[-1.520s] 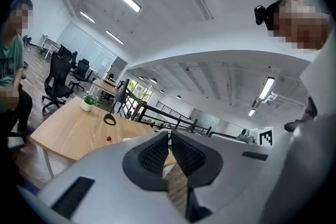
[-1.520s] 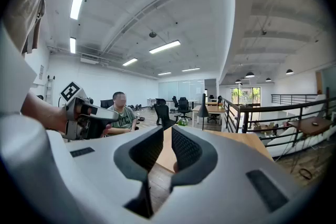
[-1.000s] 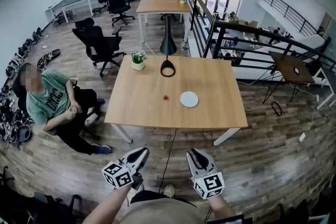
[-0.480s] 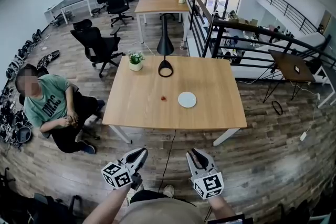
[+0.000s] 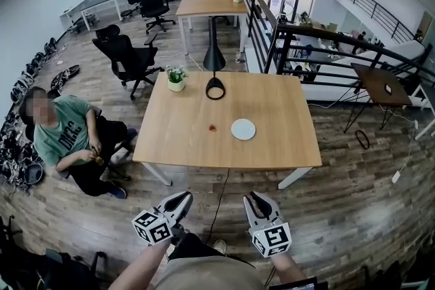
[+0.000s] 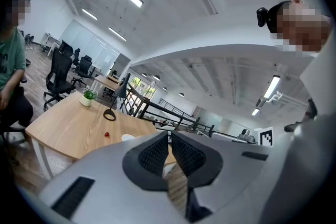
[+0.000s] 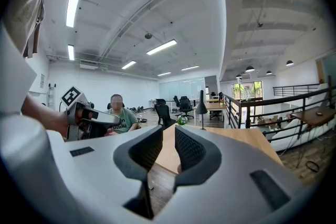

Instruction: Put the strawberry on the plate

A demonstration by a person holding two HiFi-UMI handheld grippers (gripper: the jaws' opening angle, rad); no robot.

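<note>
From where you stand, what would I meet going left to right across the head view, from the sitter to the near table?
seated person → potted plant → strawberry → plate

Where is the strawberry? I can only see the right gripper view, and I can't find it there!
Observer: The head view shows the strawberry lying on the wooden table, just left of the white plate, not touching it.
Operator: Is something on the plate?
Observer: No, the plate is bare in the head view.
Operator: Is the left gripper holding anything?
Observer: No, the left gripper view shows the left gripper with its jaws shut and nothing between them.
</note>
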